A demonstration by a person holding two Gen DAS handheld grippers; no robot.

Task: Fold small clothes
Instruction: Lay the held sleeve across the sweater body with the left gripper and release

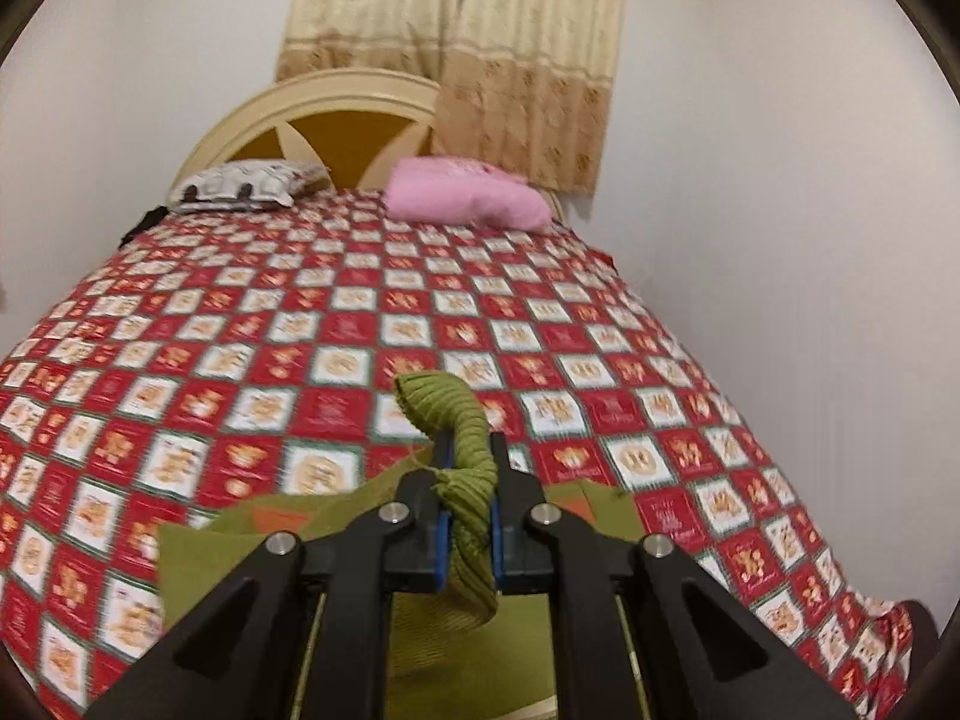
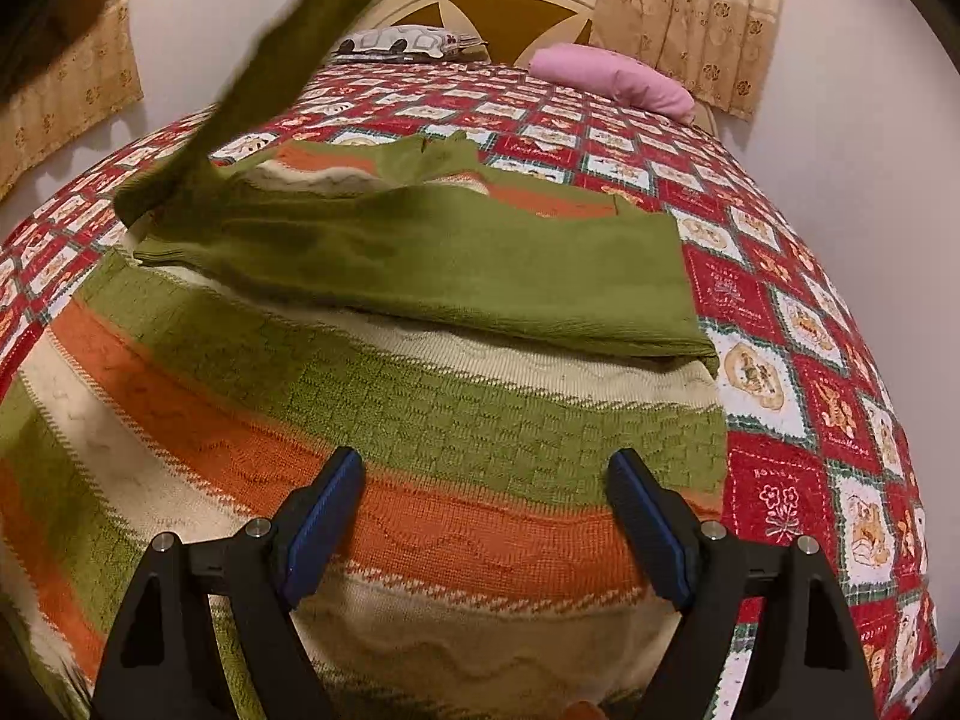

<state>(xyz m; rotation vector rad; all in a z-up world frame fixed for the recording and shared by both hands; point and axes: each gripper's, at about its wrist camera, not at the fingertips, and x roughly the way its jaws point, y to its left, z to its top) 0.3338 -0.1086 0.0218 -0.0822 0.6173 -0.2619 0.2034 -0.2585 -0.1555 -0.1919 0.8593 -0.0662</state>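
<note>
Black linkages fill the bottom of both wrist views. Between them, the left gripper (image 1: 467, 483) is clamped on a ribbed green cuff (image 1: 447, 405), which sticks up past the fingertips toward 12 o'clock and trails back under the jaws. In the right wrist view that sleeve (image 2: 264, 66) rises as a blurred green band from about 9 o'clock to the top edge, so it is lifted off the bed.

Right gripper (image 2: 483, 531) hangs over the sweater (image 2: 384, 396) with its jaws spread wide and nothing between them. The striped green, orange and cream body lies flat on the quilt (image 2: 798, 360), hem toward 6 o'clock. One green sleeve (image 2: 480, 264) already lies folded across the chest, from 9 to 3 o'clock.

I judge the fold to be about a third done: one sleeve is in, the second is held and not yet laid across, and the body has no lengthwise fold yet. Two pillows (image 1: 468, 195) sit far off at 12 o'clock, by the headboard (image 1: 336, 114).
</note>
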